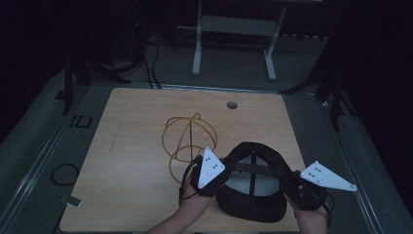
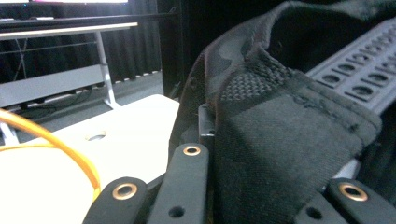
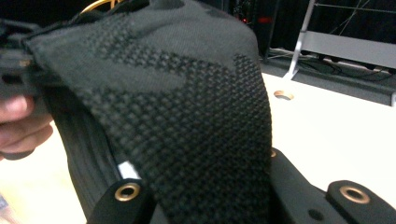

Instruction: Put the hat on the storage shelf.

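- Left tongs are clamped on the black cap at its 9 o'clock edge.
- Right tongs pinch the mesh at 3 o'clock, seemingly as tight.
- The cap hangs stretched between them, over the counter, with the yellow wire frame at 10 o'clock.

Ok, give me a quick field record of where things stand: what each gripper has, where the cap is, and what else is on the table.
left gripper: shut on the cap, jaws clamped on its rim by the strap end
right gripper: shut on the cap, jaws clamped on the mesh rim at the opposite side
cap: black, upside down, opening facing up, held between the two grippers at the near edge of the table
adjuster strap: stretched across the opening, row of holes visible
wire stand: yellow wire frame, just behind the cap
table: light wood
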`<move>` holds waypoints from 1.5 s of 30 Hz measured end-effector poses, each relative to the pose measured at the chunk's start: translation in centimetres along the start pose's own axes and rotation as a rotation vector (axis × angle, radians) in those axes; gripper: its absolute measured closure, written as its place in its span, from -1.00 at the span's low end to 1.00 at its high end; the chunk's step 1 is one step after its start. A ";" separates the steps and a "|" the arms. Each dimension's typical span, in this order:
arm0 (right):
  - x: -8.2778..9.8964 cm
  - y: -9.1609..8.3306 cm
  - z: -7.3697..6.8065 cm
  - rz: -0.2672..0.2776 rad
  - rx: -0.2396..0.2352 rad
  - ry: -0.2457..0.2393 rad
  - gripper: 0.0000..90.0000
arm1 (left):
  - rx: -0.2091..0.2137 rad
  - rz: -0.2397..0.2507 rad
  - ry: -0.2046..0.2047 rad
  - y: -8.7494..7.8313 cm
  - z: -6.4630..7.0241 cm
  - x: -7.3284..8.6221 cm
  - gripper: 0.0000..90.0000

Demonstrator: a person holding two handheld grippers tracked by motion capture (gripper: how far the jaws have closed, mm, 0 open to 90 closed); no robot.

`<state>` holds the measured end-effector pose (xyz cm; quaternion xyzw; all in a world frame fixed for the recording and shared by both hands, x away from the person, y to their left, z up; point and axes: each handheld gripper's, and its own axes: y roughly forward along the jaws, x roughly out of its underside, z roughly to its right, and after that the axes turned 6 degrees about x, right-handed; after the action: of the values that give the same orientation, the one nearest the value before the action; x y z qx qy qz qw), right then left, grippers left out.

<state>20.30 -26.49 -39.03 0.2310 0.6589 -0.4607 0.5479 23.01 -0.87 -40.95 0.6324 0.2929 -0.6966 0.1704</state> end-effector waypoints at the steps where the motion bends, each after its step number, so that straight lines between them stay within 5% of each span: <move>1: 0.2 -0.1 0.1 -0.002 0.001 0.005 0.97 | -0.004 0.001 -0.002 0.1 0.0 -0.2 0.99; 12: 1.4 -0.3 0.8 -0.023 0.001 0.019 0.91 | 0.009 -0.012 0.001 1.2 -0.2 -0.5 1.00; 18: 2.1 -0.4 1.2 -0.050 -0.042 0.020 0.51 | 0.008 -0.001 0.001 1.3 -0.6 -1.0 1.00; 20: 2.6 -0.9 1.6 -0.036 -0.113 0.022 0.20 | 0.009 0.003 0.011 1.2 -0.6 -1.2 1.00; 24: 3.4 -1.3 2.2 -0.063 -0.136 0.019 -0.09 | 0.001 0.020 0.027 1.1 -0.3 -1.1 1.00; 32: 5.3 -2.7 3.3 -0.126 -0.219 0.007 -0.20 | 0.001 0.034 0.040 0.9 -0.1 -1.1 1.00; 36: 6.0 -4.6 4.8 -0.117 -0.311 -0.007 -0.12 | 0.027 0.046 0.029 0.5 -0.1 -0.9 1.00; 38: 6.0 -4.9 5.0 -0.113 -0.310 -0.011 -0.12 | 0.027 0.046 0.029 0.5 -0.1 -0.9 1.00; 39: 5.7 -5.9 6.2 -0.100 -0.246 -0.044 -0.03 | 0.059 0.052 0.061 0.4 0.0 -0.7 1.00; 42: 5.3 -6.0 7.2 -0.117 -0.190 -0.099 0.02 | 0.110 0.066 0.090 0.2 -0.2 -0.6 1.00; 45: 4.8 -5.6 7.9 -0.119 -0.187 -0.142 0.08 | 0.165 0.073 0.095 0.1 -0.5 -0.6 1.00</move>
<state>18.36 -36.86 -41.34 0.1062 0.6710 -0.4443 0.5841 23.55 -0.66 -40.43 0.6869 0.2191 -0.6809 0.1290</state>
